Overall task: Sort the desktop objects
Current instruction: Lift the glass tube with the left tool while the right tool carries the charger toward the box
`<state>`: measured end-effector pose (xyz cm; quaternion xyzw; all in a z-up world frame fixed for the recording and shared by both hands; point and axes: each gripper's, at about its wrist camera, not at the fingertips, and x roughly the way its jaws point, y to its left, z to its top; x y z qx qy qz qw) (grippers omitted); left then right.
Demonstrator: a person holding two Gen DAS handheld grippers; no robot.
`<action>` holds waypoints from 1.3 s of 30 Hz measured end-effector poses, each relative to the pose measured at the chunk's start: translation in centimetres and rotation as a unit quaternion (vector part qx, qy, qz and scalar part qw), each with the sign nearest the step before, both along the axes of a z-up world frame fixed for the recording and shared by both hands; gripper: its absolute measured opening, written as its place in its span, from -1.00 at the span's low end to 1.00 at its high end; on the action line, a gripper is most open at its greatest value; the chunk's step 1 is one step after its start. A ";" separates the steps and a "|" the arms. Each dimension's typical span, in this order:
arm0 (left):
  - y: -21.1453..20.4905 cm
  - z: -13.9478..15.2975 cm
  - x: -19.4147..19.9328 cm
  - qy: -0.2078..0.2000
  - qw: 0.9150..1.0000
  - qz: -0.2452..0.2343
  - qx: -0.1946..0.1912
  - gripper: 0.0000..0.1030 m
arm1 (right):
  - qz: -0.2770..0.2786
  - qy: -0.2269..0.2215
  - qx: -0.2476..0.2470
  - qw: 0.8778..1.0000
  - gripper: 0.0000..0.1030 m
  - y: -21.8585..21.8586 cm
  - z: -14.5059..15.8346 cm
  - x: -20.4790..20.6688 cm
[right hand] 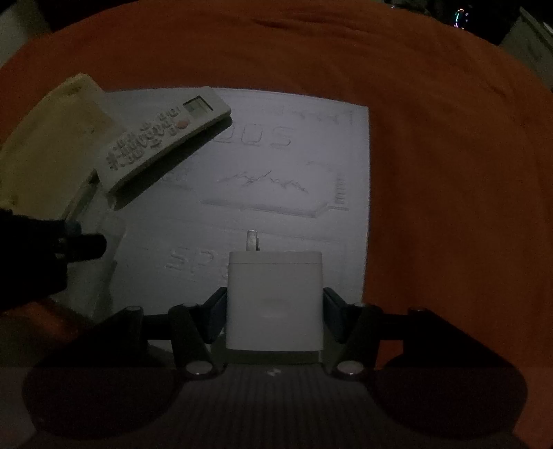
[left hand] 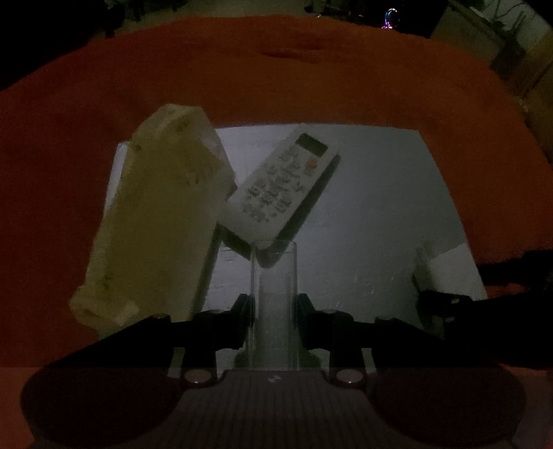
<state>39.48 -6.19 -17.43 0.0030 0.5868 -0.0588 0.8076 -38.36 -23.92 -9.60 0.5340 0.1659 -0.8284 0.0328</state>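
Observation:
My left gripper [left hand: 274, 311] is shut on a clear upright tube or glass [left hand: 274, 286] over a white flat box [left hand: 363, 193]. A white remote control [left hand: 285, 184] lies tilted on the box just beyond the tube; it also shows in the right wrist view [right hand: 162, 138]. A pale yellow packet [left hand: 155, 221] leans at the box's left edge. My right gripper [right hand: 274, 311] is shut on a white charger plug [right hand: 274, 297], prongs pointing forward, above the box's [right hand: 276, 165] near edge. The left gripper's dark finger [right hand: 83, 247] shows at the left.
An orange-red cloth [left hand: 276, 76] covers the table around the box. The room beyond the table's far edge is dark, with a small coloured light [left hand: 390, 17] at the back right. The box carries embossed lettering and a drawing [right hand: 269, 193].

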 end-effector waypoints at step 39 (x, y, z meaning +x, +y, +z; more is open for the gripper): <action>4.3 11.0 -16.4 -0.070 0.989 -0.097 -0.081 -0.53 | 0.088 0.112 -0.108 0.984 0.15 -2.5 10.5 20.0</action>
